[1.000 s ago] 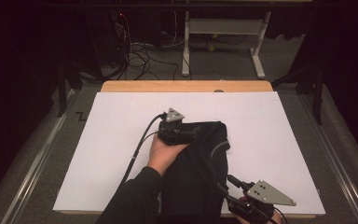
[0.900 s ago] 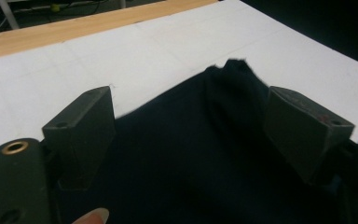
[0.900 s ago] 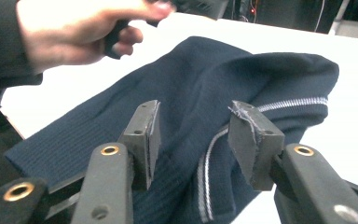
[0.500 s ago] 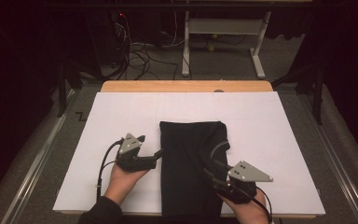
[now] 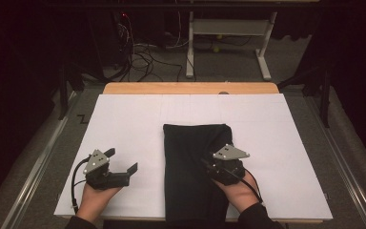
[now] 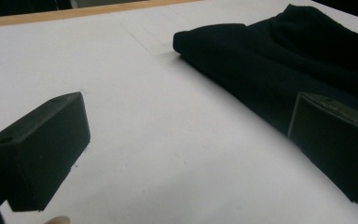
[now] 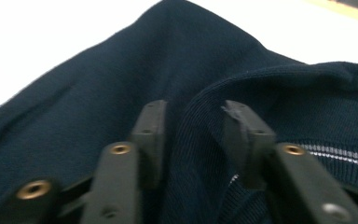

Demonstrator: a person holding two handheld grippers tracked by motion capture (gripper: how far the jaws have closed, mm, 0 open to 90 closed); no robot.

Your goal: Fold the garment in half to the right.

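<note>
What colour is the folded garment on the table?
Dark navy, with a thin white stripe on its ribbed edge; the garment shows best in the right gripper view.

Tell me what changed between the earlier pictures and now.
The left gripper left the dark garment, swung out left over the white sheet, and its jaws opened wide, empty. The right gripper moved up onto the garment, its jaws closing around a ribbed fold. The garment stayed folded mid-table.

No readable text, label or number anywhere; just a small black angular mark (image 5: 82,118) on the white table cover (image 5: 124,124).
</note>
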